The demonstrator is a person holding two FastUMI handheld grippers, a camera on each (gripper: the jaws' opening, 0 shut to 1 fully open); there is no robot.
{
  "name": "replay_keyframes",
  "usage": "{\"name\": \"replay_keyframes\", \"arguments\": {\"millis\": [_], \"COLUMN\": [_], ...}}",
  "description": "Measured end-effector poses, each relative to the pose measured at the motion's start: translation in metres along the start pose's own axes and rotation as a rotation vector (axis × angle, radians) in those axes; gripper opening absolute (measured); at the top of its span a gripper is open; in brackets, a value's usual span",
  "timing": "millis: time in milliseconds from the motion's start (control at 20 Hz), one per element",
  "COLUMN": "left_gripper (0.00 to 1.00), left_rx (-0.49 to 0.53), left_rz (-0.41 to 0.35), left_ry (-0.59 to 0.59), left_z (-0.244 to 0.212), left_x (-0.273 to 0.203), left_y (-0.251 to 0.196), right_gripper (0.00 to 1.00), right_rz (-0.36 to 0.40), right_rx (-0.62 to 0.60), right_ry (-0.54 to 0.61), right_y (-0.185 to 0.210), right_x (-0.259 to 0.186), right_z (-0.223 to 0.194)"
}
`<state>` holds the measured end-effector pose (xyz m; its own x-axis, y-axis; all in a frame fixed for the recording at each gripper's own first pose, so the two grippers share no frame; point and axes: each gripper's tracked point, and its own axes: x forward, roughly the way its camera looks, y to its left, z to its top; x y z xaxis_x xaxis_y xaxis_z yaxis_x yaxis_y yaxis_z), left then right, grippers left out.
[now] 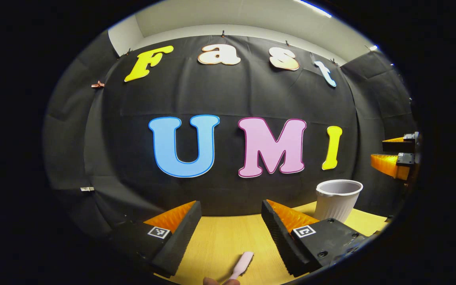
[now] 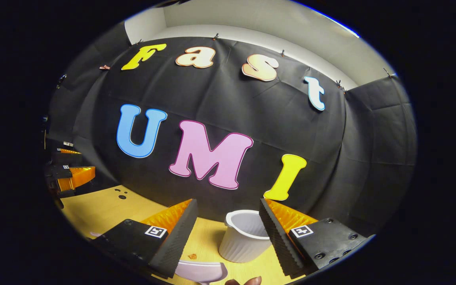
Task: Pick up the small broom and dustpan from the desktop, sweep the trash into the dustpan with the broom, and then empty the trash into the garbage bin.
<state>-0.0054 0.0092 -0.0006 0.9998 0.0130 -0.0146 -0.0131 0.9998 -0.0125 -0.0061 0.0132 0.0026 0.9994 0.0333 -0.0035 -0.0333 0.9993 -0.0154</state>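
Broom (image 1: 242, 264) lies on the desk below my left gripper (image 1: 231, 221), dustpan (image 2: 202, 271) under my right gripper (image 2: 228, 225); both wide apart, empty. Grab crooked and I risk toppling the bin (image 2: 244, 237).

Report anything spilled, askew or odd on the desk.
A few orange-brown crumbs lie loose on the desk, between the dustpan and the white bin. The bin stands upright. Nothing looks damaged.
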Motion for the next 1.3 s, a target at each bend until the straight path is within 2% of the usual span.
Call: {"name": "replay_keyframes", "arguments": {"millis": [100, 250, 550, 700, 1000, 1100, 1150, 1300], "left_gripper": [0.97, 0.97, 0.97, 0.97, 0.97, 0.97, 0.97, 0.97], "left_rx": [0.001, 0.019, 0.018, 0.029, 0.022, 0.022, 0.022, 0.026], "left_rz": [-0.009, -0.024, -0.027, -0.030, -0.016, -0.009, -0.005, 0.010], "left_ry": [-0.002, 0.015, 0.046, 0.061, 0.097, 0.106, 0.110, 0.124], "left_z": [-0.002, -0.009, -0.025, -0.030, -0.041, -0.043, -0.045, -0.048], "left_x": [-0.001, 0.001, 0.003, 0.004, 0.006, 0.005, 0.004, 0.004], "left_y": [-0.002, -0.002, 0.004, 0.004, 0.005, 0.007, 0.008, 0.011], "right_gripper": [0.98, 0.98, 0.95, 0.92, 0.87, 0.83, 0.74, 0.72], "right_rz": [0.030, 0.102, 0.221, 0.246, 0.295, 0.288, 0.286, 0.294], "right_rx": [-0.004, -0.005, 0.022, 0.008, 0.005, 0.003, -0.004, -0.007], "right_ry": [0.044, 0.287, 0.779, 0.948, 1.202, 1.236, 1.252, 1.288], "right_y": [0.006, 0.020, 0.040, 0.040, 0.063, 0.067, 0.068, 0.073], "right_x": [0.000, -0.011, -0.064, -0.082, -0.095, -0.089, -0.086, -0.078], "right_z": [-0.016, -0.081, -0.233, -0.289, -0.383, -0.402, -0.411, -0.425]}}
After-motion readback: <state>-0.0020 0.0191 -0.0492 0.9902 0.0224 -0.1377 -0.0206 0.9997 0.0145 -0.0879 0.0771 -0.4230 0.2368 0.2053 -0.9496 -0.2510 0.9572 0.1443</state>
